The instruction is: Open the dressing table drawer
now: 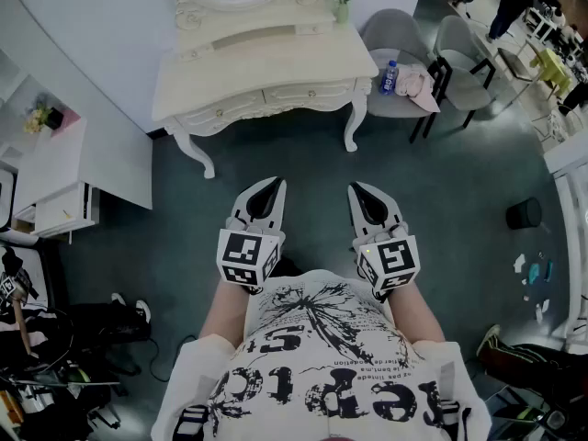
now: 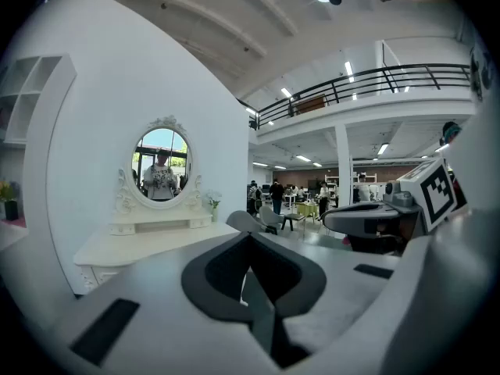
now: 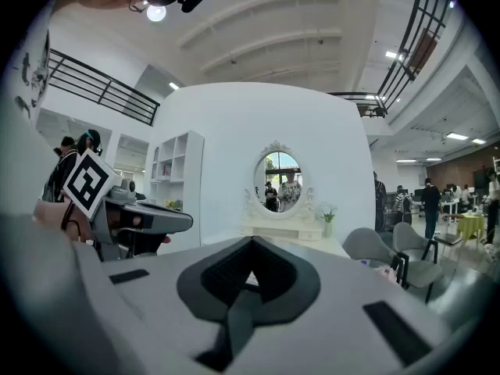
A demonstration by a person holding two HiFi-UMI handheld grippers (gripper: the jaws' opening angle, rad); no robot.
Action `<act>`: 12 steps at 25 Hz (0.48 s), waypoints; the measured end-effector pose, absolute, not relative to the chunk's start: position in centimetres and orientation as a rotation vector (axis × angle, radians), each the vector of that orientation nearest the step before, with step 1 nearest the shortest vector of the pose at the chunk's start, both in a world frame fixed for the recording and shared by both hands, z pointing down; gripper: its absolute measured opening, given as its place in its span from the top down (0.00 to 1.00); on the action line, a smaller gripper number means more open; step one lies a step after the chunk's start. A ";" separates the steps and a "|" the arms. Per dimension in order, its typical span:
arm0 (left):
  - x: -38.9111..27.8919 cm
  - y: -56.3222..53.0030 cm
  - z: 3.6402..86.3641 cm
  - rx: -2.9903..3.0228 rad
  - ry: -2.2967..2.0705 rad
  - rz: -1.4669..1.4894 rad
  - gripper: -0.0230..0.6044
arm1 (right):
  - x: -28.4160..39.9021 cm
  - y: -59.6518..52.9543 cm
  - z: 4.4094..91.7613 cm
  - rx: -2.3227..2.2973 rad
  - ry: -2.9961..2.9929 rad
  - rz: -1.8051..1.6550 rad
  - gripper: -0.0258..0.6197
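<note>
The cream dressing table with an oval mirror stands against the white wall at the top of the head view. Its drawers sit shut along the front under the top. My left gripper and right gripper are held side by side over the dark floor, well short of the table, both pointing at it. Each has its jaws shut with nothing between them. The left gripper view shows the table to the left beyond the jaw tips. In the right gripper view the table lies straight ahead of the jaw tips.
A grey chair right of the table holds a bottle and a pink cloth. A white shelf unit stands at the left, a black bin at the right. A small vase stands on the table.
</note>
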State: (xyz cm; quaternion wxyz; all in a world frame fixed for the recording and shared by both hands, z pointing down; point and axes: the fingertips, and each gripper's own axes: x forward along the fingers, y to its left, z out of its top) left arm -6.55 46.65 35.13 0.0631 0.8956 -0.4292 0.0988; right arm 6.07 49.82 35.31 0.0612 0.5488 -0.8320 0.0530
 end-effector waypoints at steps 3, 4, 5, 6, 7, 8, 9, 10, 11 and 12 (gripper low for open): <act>-6.2 46.1 35.1 2.709 -1.297 0.302 0.95 | 6.3 49.3 35.4 1.659 -2.516 0.161 0.94; -6.1 45.9 35.1 2.710 -1.297 0.300 0.95 | 6.4 49.2 35.5 1.658 -2.516 0.163 0.94; -6.0 45.8 35.1 2.709 -1.297 0.298 0.95 | 6.5 49.1 35.6 1.657 -2.517 0.166 0.94; -5.9 45.7 35.1 2.708 -1.298 0.295 0.95 | 6.6 49.0 35.7 1.657 -2.519 0.172 0.94; -5.8 45.7 35.1 2.705 -1.300 0.289 0.95 | 6.7 49.0 35.7 1.659 -2.524 0.180 0.94; -5.8 45.6 35.1 2.699 -1.303 0.280 0.95 | 6.8 49.0 35.7 1.662 -2.528 0.190 0.94; -5.7 45.5 35.1 2.693 -1.307 0.269 0.95 | 7.0 48.9 35.6 1.665 -2.533 0.200 0.94; -5.7 45.3 35.1 2.686 -1.310 0.258 0.95 | 7.1 48.8 35.6 1.665 -2.537 0.208 0.94; -5.6 45.1 35.1 2.680 -1.313 0.249 0.95 | 7.3 48.7 35.6 1.665 -2.537 0.215 0.94; -5.5 44.8 35.1 2.676 -1.315 0.242 0.95 | 7.4 48.4 35.7 1.666 -2.533 0.218 0.94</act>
